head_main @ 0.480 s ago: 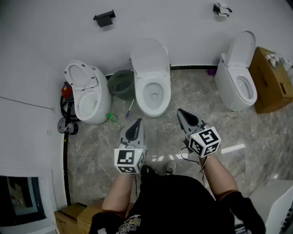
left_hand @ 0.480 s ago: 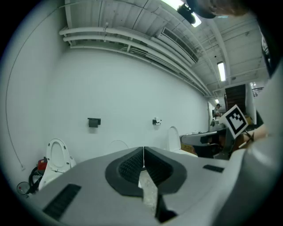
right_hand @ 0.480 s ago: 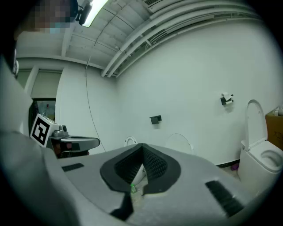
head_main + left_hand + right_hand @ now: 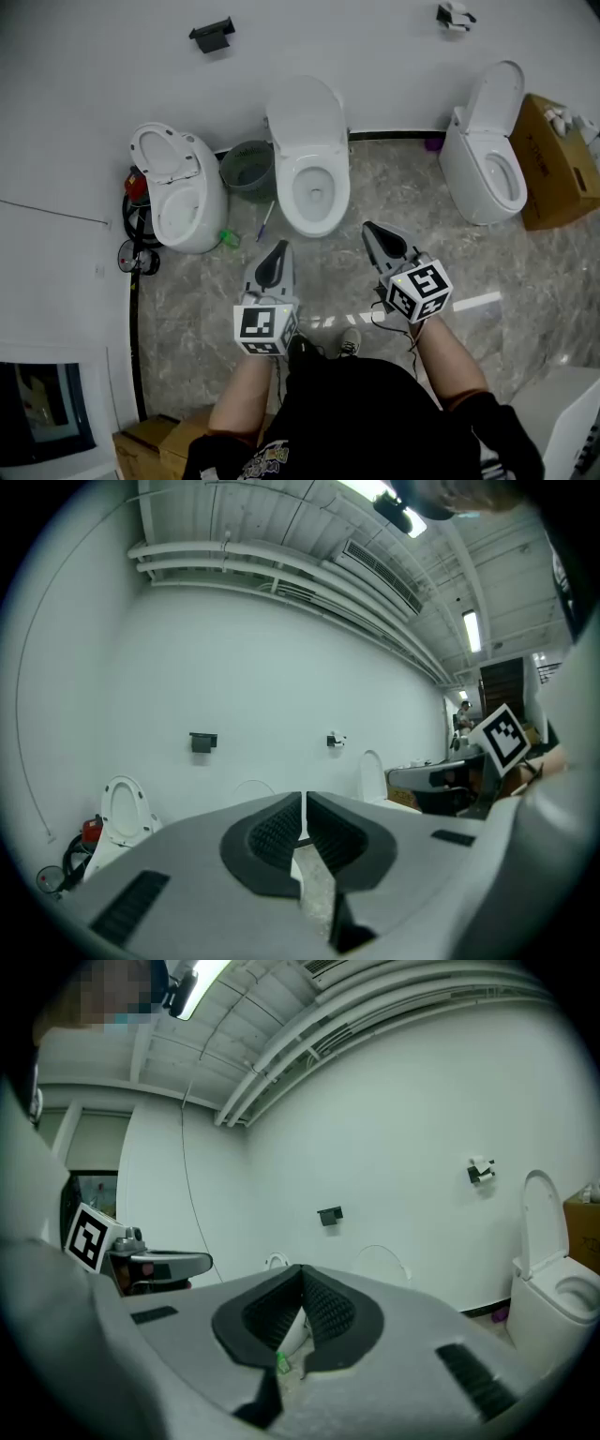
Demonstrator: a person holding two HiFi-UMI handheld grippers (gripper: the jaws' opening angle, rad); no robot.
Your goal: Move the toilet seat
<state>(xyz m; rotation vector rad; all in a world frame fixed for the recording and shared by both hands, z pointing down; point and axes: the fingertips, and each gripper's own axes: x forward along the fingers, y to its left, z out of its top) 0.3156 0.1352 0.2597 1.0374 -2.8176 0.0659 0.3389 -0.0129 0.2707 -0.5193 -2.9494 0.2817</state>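
Observation:
Three white toilets stand along the far wall. The middle toilet (image 4: pixel 314 192) has its lid (image 4: pixel 305 112) raised against the wall and its bowl showing. It lies straight ahead of both grippers. My left gripper (image 4: pixel 275 251) hovers over the marble floor just short of the bowl's front left, jaws shut and empty. My right gripper (image 4: pixel 372 232) hangs near the bowl's front right, also shut with nothing in it. In the left gripper view the shut left gripper (image 4: pixel 304 803) points level at the middle lid (image 4: pixel 253 789). The right gripper (image 4: pixel 301 1277) points the same way.
The left toilet (image 4: pixel 178 192) and the right toilet (image 4: pixel 487 164) both have raised seats. A green bin (image 4: pixel 248 172) sits between the left and middle toilets, with a brush (image 4: pixel 265 225) on the floor. A cardboard box (image 4: pixel 558 164) stands at far right, a red extinguisher (image 4: pixel 137 187) at far left.

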